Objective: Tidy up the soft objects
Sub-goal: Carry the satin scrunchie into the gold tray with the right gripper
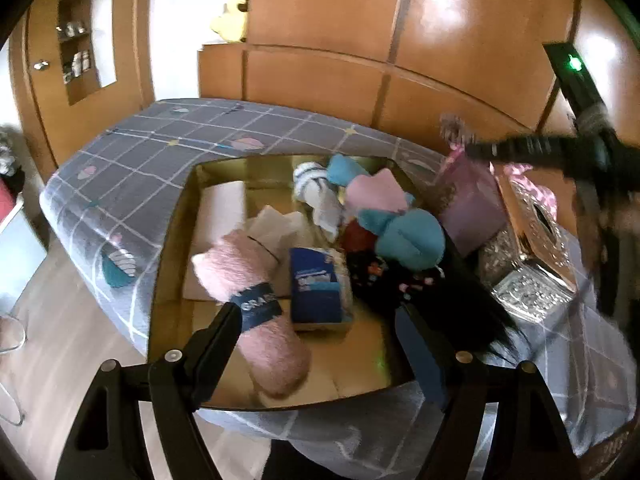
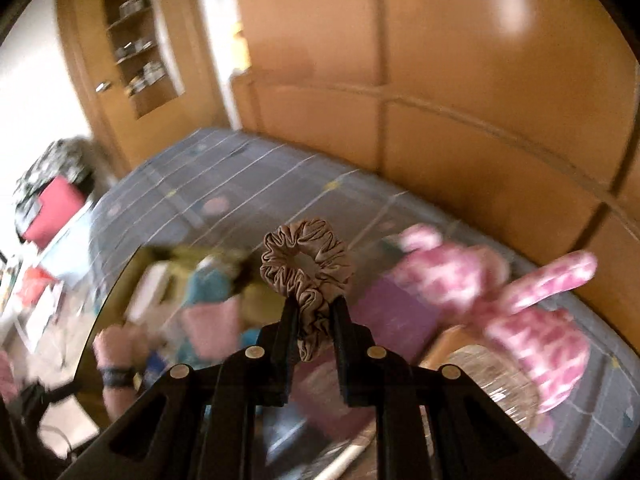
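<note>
In the left wrist view my left gripper (image 1: 320, 316) hangs open over a gold-lined box (image 1: 176, 248) on the bed. A fluffy pink sock roll (image 1: 256, 320) with a navy band lies in the box against the left finger (image 1: 224, 332), far from the other finger. My right gripper (image 2: 315, 306) is shut on a beige satin scrunchie (image 2: 306, 264), held above the bed. It also shows blurred at the upper right of the left wrist view, as the right gripper (image 1: 472, 148) with the scrunchie (image 1: 452, 128) at its tip.
The box holds a blue tissue pack (image 1: 316, 284), a teal and pink plush (image 1: 400, 232), striped socks (image 1: 316, 192), white folded cloths (image 1: 276, 224) and a dark garment (image 1: 384, 276). A purple pouch (image 1: 472, 208), a silver box (image 1: 528, 292) and a pink-patterned plush (image 2: 520, 300) lie beside it. A wooden wardrobe (image 1: 440, 40) stands behind the bed.
</note>
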Demonstrator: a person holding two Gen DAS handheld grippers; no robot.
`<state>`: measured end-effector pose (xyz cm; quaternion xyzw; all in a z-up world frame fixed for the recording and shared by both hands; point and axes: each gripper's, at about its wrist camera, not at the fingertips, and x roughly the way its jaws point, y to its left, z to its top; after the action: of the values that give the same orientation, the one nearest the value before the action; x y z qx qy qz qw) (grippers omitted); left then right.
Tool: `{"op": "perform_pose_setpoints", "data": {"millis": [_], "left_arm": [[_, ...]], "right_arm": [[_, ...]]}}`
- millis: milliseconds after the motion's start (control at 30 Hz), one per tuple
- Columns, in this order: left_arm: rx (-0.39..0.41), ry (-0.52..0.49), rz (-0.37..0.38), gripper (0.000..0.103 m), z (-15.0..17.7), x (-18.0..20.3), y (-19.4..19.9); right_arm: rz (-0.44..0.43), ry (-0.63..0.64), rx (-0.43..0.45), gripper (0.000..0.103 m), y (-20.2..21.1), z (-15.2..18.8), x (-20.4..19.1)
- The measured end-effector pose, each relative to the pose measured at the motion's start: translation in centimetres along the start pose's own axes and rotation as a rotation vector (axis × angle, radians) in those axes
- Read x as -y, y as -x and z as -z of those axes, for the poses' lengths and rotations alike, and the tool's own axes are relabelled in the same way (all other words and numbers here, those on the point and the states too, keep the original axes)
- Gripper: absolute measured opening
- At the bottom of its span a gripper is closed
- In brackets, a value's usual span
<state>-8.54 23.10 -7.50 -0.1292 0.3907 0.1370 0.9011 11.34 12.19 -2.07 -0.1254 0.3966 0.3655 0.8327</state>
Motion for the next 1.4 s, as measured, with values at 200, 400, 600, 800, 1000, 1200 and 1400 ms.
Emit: {"op": "perform_pose_setpoints", "data": {"millis": [200,400,600,800,1000,1200,1400], "left_arm": [[0.027,0.021,-0.062,0.079,-0.2,-1.0,0.6],[0.069,0.021,-0.113,0.079,-0.4,-1.4,1.4],[0.09,0.028,-0.128,0.081,-0.5,-1.7,1.8],[0.099,0.032,-0.132,0.082,-0.6,-1.8,1.9],[0.101,0.031,-0.134,0.082,-0.5,-1.9,1.9],[0.093,0.034,-0.139,0.084,-0.3,-2.0,1.6],[0.088,0.042,-0.147,0.086,-0.3,-2.3,1.3]], "right_arm": [[-0.084,0.098,-0.075,0.015,-0.8,4.1,-4.8],[-0.15,0.124,-0.124,0.015,-1.0,7.6,-8.0],[-0.165,0.147,-0.131,0.015,-0.9,10.0,-10.6],[-0.118,0.192,-0.157,0.015,-1.9,11.4,-12.0],[-0.076,0.175,-0.184,0.015,-3.8,11.1,-11.6],[-0.002,0.143,-0.239,0.015,-6.9,10.5,-10.7],[0.02,0.144,-0.256,0.018,-8.2,11.1,-10.7]]}}
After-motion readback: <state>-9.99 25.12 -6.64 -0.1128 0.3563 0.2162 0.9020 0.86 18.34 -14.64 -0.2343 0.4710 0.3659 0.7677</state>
